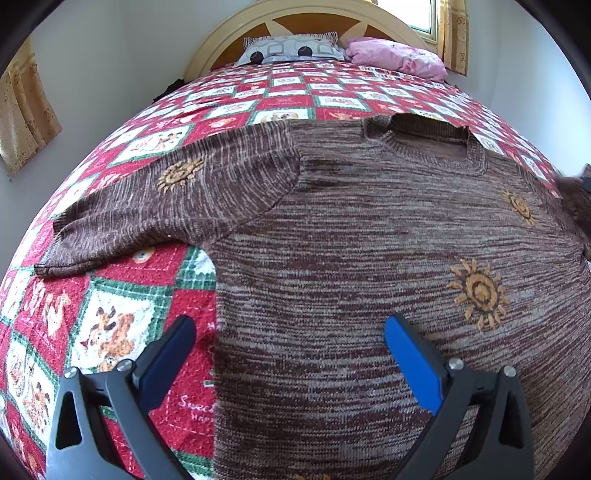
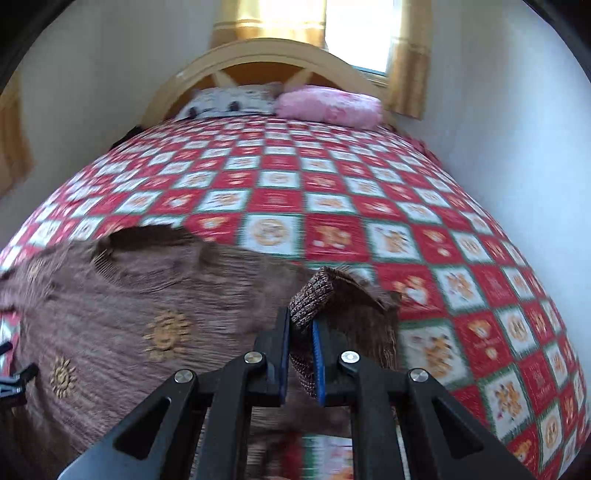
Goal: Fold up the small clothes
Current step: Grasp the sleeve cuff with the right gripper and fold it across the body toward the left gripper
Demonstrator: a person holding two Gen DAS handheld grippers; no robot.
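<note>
- A brown knit sweater (image 1: 369, 240) with orange sun patterns lies front up, mostly flat, on the red, white and green checked bedspread (image 1: 122, 325), its collar (image 1: 432, 144) pointing toward the headboard (image 1: 295, 18).
- One sleeve (image 1: 166, 206) lies stretched out flat to the side across the bedspread, cuff farthest from the body.
- The left gripper (image 1: 290, 343) hangs over the sweater's lower body near its side edge, jaws spread wide and holding nothing; one finger is above the bedspread, the other above the knit.
- The right gripper (image 2: 301, 339) has its jaws pressed nearly together on the ribbed cuff (image 2: 314, 295) of the other sleeve, which is lifted off the bed and bunched between the blue pads (image 2: 318, 354).
- The rest of that sleeve hangs just behind the right gripper, beside the sweater's body.
- The right wrist view is blurred, so fine detail of the knit there is hard to tell.
- At the head of the bed, a patterned grey pillow (image 1: 291, 48) sits just beside a pink pillow (image 1: 399, 55).
- Yellow curtains (image 2: 410, 59) frame a bright window (image 2: 356, 29) behind the headboard.
</note>
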